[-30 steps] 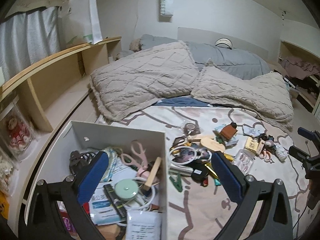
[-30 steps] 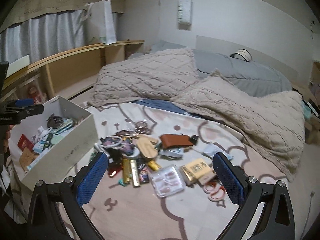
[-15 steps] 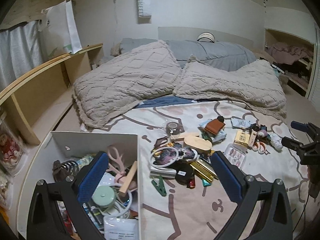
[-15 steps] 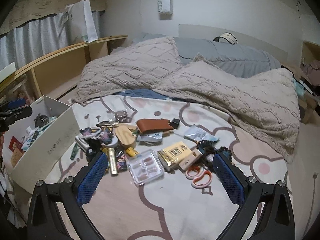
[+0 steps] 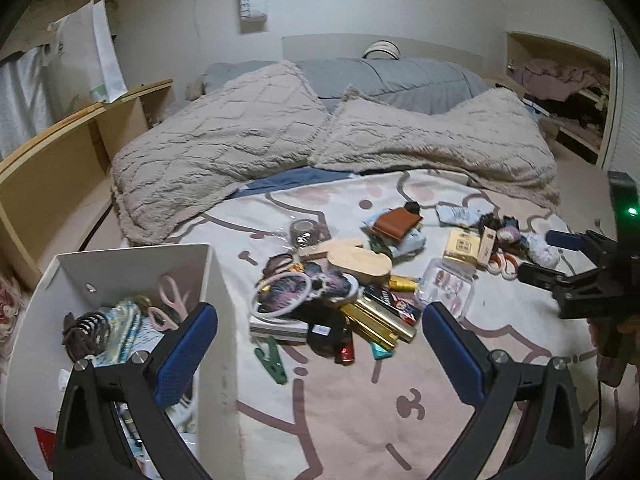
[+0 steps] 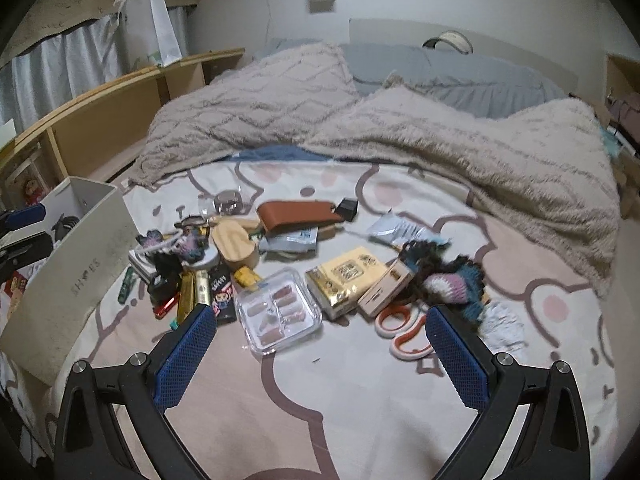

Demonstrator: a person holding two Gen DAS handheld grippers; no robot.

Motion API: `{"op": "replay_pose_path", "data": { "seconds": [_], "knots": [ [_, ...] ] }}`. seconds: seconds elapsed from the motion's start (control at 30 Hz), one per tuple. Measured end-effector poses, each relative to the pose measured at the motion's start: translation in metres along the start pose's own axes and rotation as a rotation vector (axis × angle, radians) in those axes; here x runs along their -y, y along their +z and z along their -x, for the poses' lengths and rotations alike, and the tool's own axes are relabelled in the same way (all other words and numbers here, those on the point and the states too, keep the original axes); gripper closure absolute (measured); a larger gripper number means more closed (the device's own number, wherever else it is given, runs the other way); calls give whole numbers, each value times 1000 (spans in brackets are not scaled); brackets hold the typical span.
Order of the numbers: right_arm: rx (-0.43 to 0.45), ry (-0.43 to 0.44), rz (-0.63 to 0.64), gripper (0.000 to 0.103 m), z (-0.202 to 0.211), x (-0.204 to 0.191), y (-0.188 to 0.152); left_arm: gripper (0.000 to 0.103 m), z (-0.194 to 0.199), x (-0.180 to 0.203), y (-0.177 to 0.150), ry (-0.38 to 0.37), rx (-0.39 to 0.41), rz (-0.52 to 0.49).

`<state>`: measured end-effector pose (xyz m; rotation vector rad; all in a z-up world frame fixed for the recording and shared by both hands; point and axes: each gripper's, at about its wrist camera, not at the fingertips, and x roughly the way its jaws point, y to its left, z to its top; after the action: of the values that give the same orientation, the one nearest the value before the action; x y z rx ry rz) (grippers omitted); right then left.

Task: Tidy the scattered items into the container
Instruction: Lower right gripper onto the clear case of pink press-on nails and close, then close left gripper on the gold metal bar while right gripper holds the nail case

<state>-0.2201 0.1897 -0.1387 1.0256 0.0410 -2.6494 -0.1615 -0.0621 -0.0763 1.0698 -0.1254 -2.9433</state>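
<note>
A white box (image 5: 212, 280) (image 6: 76, 264) stands at the left on the bed and holds pink scissors (image 5: 170, 300) and other small things. Scattered items lie in a pile to its right: a clear nail case (image 6: 278, 312) (image 5: 448, 286), a yellow packet (image 6: 346, 280), orange scissors (image 6: 400, 330), a brown wallet (image 6: 296, 214) (image 5: 398, 222), a wooden block (image 5: 360, 262), gold tubes (image 5: 380, 322) and a green clip (image 5: 272, 360). My left gripper (image 5: 318, 350) hovers open beside the box's right wall. Empty and open, my right gripper (image 6: 320, 350) hangs just short of the nail case.
Beige fluffy blankets (image 5: 248, 136) and a grey duvet (image 5: 384, 80) cover the far half of the bed. A wooden shelf (image 5: 60, 160) runs along the left wall. The patterned sheet (image 6: 340, 400) lies bare in front of the pile.
The left gripper has swung right, from over the box to beside it, facing the pile. The right gripper has moved forward and right, closer to the nail case and scissors.
</note>
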Motion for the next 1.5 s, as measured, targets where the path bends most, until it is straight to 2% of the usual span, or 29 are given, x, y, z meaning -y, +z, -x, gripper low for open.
{"op": "replay_pose_path", "data": {
  "seconds": [0.2, 0.3, 0.37, 0.43, 0.57, 0.63, 0.73, 0.87, 0.97, 1.1, 1.27, 1.37, 1.5],
  "knots": [
    [-33, -19, -1, 0, -27, -4, -6, 0, -16, 18, -12, -37, -26, -44],
    [-50, 14, -30, 0, -41, -5, -6, 0, -26, 23, -19, -43, -38, -49],
    [-63, 37, -59, 4, -50, -3, -3, 3, -33, 23, -23, -50, -44, -41],
    [-78, 53, -74, 27, -61, -3, 2, 8, -40, 21, -27, -59, -51, -24],
    [-93, 73, -101, 51, -82, -4, 13, 14, -53, 13, -36, -75, -70, 31],
    [-100, 68, -84, 67, -95, -8, 23, 19, -59, 9, -40, -92, -86, 55],
    [-101, 52, -51, 79, -110, -14, 35, 31, -69, 7, -46, -94, -111, 65],
    [-122, 28, -6, 80, -130, -19, 39, 42, -80, 2, -48, -94, -128, 91],
    [-182, 86, -5, 80, -144, -21, 23, 44, -88, 1, -47, -86, -126, 86],
    [-157, 101, 42, 81, -133, -31, 2, 45, -100, 0, -45, -93, -143, 87],
    [-181, 197, -41, 80, -120, -21, -16, 45, -116, -1, -49, -127, -182, 135],
    [-188, 213, -42, 80, -113, -21, -30, 49, -125, 3, -44, -120, -186, 145],
    [-179, 194, -14, 80, -103, -27, -39, 61, -132, 11, -31, -136, -175, 141]
  ]
}}
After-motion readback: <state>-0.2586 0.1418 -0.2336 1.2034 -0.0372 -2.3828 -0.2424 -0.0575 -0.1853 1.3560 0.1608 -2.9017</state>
